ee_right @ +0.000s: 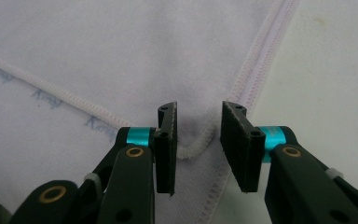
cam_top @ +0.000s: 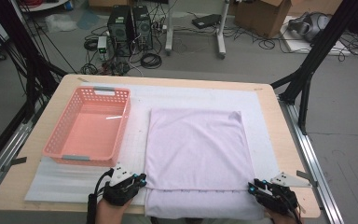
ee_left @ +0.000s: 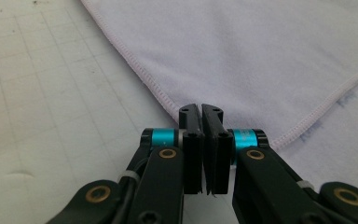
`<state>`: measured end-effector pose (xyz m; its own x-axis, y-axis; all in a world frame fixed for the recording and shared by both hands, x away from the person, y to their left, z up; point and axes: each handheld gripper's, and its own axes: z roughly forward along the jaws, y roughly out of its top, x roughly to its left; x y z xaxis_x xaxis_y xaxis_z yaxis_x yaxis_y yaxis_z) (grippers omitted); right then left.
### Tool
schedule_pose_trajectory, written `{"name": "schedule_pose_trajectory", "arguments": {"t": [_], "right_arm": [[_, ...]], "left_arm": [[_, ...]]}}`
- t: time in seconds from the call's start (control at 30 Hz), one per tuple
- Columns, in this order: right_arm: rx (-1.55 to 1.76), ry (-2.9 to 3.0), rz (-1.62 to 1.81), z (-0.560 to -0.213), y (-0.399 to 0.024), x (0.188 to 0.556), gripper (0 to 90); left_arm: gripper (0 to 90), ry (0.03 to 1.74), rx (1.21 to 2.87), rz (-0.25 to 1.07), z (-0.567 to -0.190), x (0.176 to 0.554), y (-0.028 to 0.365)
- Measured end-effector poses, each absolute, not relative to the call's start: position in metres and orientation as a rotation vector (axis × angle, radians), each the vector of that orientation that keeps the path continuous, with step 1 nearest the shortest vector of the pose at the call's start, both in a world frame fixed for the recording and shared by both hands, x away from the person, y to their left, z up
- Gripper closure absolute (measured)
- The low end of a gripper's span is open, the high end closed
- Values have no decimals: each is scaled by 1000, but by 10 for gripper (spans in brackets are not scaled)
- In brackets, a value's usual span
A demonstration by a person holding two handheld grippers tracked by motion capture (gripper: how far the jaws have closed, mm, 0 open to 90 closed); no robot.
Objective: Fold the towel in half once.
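A lilac cloth [cam_top: 196, 154] lies flat in the middle of the worktop [cam_top: 284, 140], on a white mat [cam_top: 135, 140], with its near part folded so that a hemmed edge runs across the lower part of the high view.

The left claw [cam_top: 140, 179] sits at the lower left corner of that fold. In the left gripper view, the left claw [ee_left: 201, 112] is clenched, its two black jaws pressed together right at the cloth's [ee_left: 261, 56] corner hem; whether any fabric is caught between them cannot be told.

The right claw [cam_top: 253, 188] sits at the lower right corner of the fold. In the right gripper view, the right claw [ee_right: 198, 116] is released: the jaws stand apart, and a curled bit of hem from the cloth [ee_right: 98, 56] lies in the gap between them, with neither pad pressing on it.

A pink basket [cam_top: 74, 154] with slotted walls stands on the mat at the left of the high view, just beside the cloth. Its floor looks bare but for a pale streak, which may be a reflection.
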<state>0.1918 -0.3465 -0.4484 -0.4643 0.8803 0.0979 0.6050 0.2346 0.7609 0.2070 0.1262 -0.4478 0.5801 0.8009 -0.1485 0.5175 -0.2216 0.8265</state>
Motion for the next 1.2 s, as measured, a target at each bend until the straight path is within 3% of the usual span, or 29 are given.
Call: {"name": "schedule_pose_trajectory", "arguments": {"t": [0.23, 0.37, 1.2], "right_arm": [[1320, 2197, 1071, -449, -342, 192, 818], [1308, 2200, 1074, -449, -341, 191, 844], [1263, 2164, 1152, -423, -351, 167, 858]], "left_arm": [[867, 1066, 1896, 388, -449, 207, 125], [871, 1067, 1888, 389, -449, 207, 125], [877, 968, 1789, 330, -423, 186, 122]]}}
